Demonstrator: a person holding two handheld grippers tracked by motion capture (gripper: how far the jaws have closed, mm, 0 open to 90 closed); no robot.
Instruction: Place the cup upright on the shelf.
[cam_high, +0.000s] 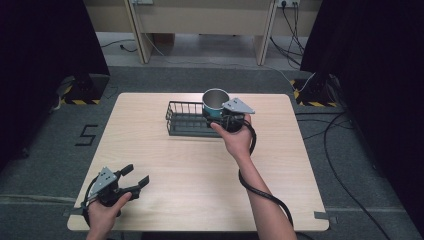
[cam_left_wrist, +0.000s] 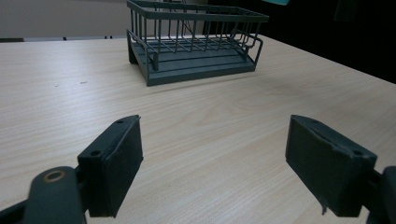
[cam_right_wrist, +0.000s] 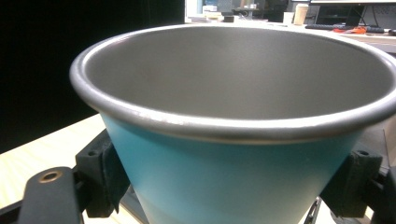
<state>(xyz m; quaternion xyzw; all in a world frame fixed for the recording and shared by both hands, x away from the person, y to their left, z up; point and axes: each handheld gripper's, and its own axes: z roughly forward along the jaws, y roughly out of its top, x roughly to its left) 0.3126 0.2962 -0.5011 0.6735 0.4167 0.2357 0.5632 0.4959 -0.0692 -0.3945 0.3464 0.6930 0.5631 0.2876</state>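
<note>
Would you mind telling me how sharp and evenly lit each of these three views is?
High view: even light on the table, dark curtains at both sides, soft shadow under the wire basket. Left gripper view: basket fairly sharp, the left hand-held gripper close and slightly soft. Right gripper view: the teal cup looms large, stretched by nearness, with dull sheen inside; background blurred.

In the right gripper view, the teal steel-rimmed cup (cam_right_wrist: 243, 154) hides its own base and is cut off at six o'clock. The dark wire rack's (cam_left_wrist: 194, 44) far end, at twelve o'clock, runs off the left gripper view.
</note>
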